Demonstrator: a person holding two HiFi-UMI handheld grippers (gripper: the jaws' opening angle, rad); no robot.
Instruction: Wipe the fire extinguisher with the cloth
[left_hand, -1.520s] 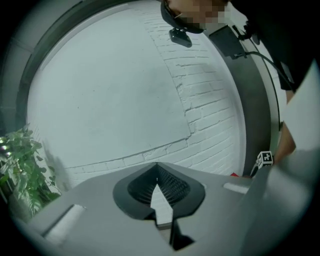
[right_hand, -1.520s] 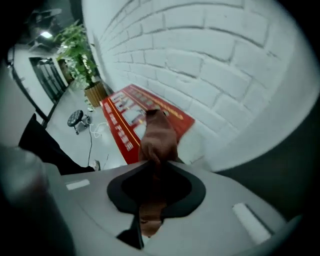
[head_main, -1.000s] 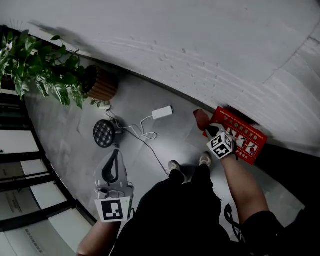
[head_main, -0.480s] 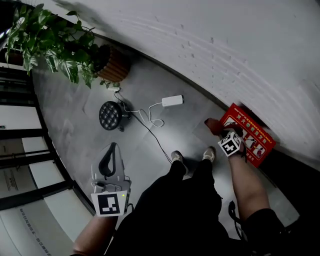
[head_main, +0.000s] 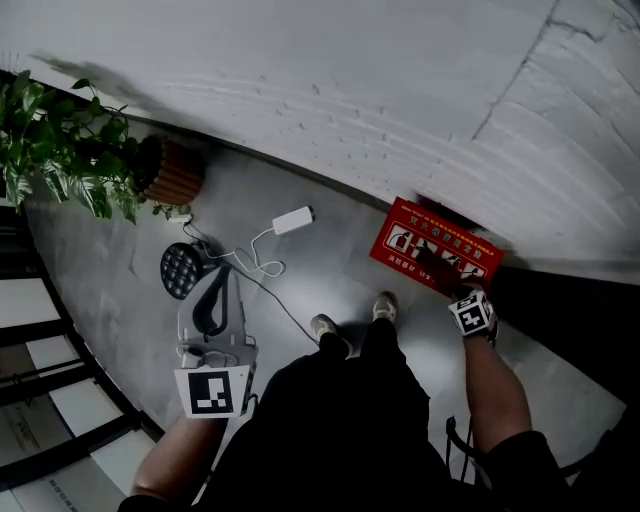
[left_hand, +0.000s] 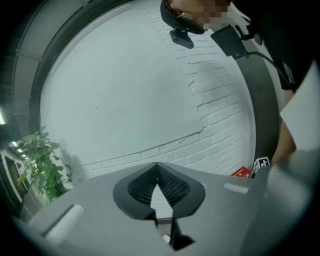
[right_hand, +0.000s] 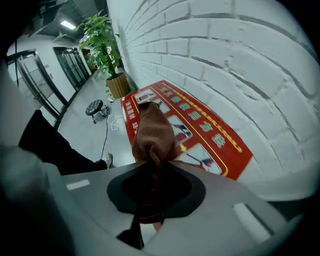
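A red fire extinguisher box (head_main: 438, 240) with printed pictures lies on the floor against the white brick wall; no extinguisher itself shows. My right gripper (head_main: 458, 292) points steeply down over its near right part, shut on a brown cloth (head_main: 436, 266). In the right gripper view the cloth (right_hand: 152, 129) bunches out of the right gripper (right_hand: 152, 165) above the red box (right_hand: 200, 130); whether it touches the lid I cannot tell. My left gripper (head_main: 222, 285) is held out level at the left, its tips together with nothing in them. In its own view the left gripper (left_hand: 157, 167) faces the wall.
A potted plant (head_main: 70, 150) in a woven pot (head_main: 172, 172) stands at the far left. A round black lamp (head_main: 180, 268) and a white adapter (head_main: 292, 220) with a cable lie on the grey floor. The person's shoes (head_main: 384, 304) stand beside the box. Glass doors line the left.
My right gripper has carried the cloth from the red box's left end to over its near right part and tipped further down. The left gripper shifted a little across the floor.
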